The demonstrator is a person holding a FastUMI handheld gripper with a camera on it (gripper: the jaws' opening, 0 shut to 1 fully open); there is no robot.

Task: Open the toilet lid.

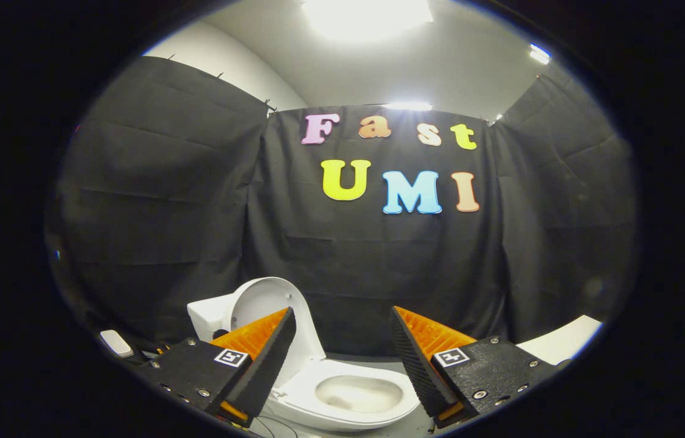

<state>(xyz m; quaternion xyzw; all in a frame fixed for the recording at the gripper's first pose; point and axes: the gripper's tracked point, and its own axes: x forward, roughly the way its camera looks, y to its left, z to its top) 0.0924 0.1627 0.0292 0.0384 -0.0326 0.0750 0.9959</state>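
A white toilet (pixel 342 395) stands on the floor below and ahead of my gripper (pixel 342 340). Its lid (pixel 266 304) is raised upright, leaning back toward the tank (pixel 212 316), and the bowl with its seat down lies exposed between my fingers. The left finger partly covers the lid's lower edge. My gripper is open with a wide gap, and nothing is held between the fingers.
Black cloth walls close the booth on three sides behind the toilet. A small white object (pixel 116 344) lies on the floor to the left of the tank. A white surface (pixel 561 344) shows beyond the right finger.
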